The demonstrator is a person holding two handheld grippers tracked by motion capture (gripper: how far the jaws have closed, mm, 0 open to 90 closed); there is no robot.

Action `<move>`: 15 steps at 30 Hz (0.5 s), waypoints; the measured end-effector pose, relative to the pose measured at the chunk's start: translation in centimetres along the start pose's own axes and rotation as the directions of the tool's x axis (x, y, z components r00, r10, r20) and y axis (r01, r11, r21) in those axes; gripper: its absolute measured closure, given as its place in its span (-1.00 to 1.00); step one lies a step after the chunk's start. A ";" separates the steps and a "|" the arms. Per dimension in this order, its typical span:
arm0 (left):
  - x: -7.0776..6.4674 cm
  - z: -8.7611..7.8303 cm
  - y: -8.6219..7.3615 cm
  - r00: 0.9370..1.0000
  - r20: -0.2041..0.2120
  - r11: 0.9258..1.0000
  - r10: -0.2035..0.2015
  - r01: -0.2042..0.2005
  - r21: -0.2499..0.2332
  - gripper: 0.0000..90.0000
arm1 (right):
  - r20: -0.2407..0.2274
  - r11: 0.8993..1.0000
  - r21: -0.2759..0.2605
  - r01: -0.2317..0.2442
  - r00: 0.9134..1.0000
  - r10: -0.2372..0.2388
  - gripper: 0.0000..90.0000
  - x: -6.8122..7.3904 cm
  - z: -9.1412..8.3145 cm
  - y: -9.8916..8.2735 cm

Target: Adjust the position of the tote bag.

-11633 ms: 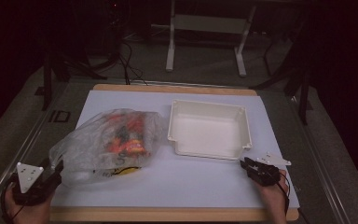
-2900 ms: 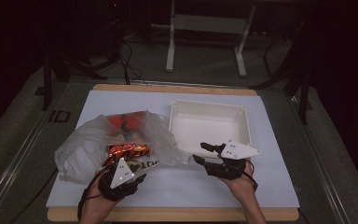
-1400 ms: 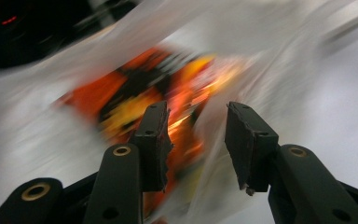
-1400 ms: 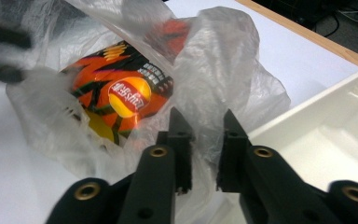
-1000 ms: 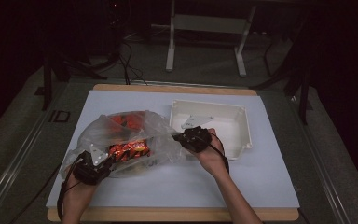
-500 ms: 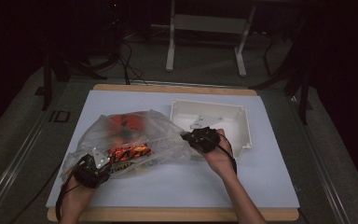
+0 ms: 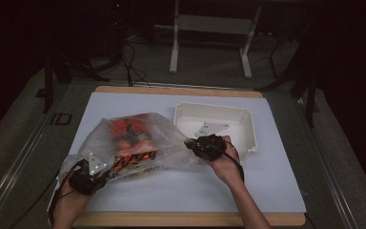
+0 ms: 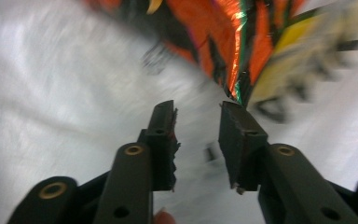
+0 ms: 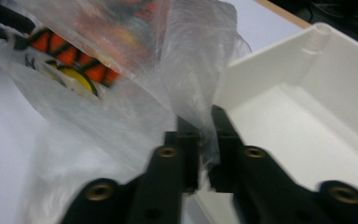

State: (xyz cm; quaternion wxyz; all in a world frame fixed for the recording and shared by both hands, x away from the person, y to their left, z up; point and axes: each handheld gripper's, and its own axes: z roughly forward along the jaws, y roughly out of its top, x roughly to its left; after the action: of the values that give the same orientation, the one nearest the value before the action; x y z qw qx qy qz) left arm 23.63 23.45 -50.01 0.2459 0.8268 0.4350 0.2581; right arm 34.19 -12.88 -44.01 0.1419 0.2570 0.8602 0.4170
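Clear plastic bag (image 7: 138, 143) of orange snack packets (image 7: 133, 138), beside white tray (image 7: 248, 125). Right gripper (image 9: 199, 122) apparently pinching film; left gripper (image 8: 196, 112) unclenched. Advice: grip film only, lift evenly.

Worktop (image 7: 286, 191): white sheet over wooden board.
Left, near: clear plastic bag (image 7: 171, 143) of snack packets.
Right, far: empty white tray (image 7: 250, 131).

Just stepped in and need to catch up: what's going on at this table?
A person is working a clear plastic bag of orange snack packets with a hand-held gripper in each hand. The right hand-held gripper has a fold of the bag's film between its jaws, next to the white tray, and those jaws have just been opening. The left hand-held gripper is at the bag's other end, jaws apart. The tray holds no packets.
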 end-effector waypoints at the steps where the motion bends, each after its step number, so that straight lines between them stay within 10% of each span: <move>1: -0.2 -0.2 0.1 1.000 0.004 1.000 0.012 -0.012 -0.011 0.41 | -0.007 1.000 -0.007 0.002 1.000 -0.002 0.70 0.0 -0.1 0.1; 9: -1.7 -2.5 1.2 0.997 0.010 0.993 0.082 -0.081 -0.086 0.26 | -0.027 0.997 -0.075 0.034 0.999 -0.036 0.14 0.6 -1.6 1.3; 15: -2.4 -4.1 2.2 0.991 -0.026 0.982 0.134 -0.136 -0.128 0.24 | -0.044 0.989 -0.139 0.052 0.997 -0.059 0.32 1.4 -2.9 1.9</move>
State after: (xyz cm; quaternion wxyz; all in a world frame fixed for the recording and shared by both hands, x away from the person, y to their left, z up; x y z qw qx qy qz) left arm 21.14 21.03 -46.12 0.2772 0.8344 0.3626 0.3090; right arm 32.32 -12.96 -40.78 0.1504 0.2126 0.8393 0.4773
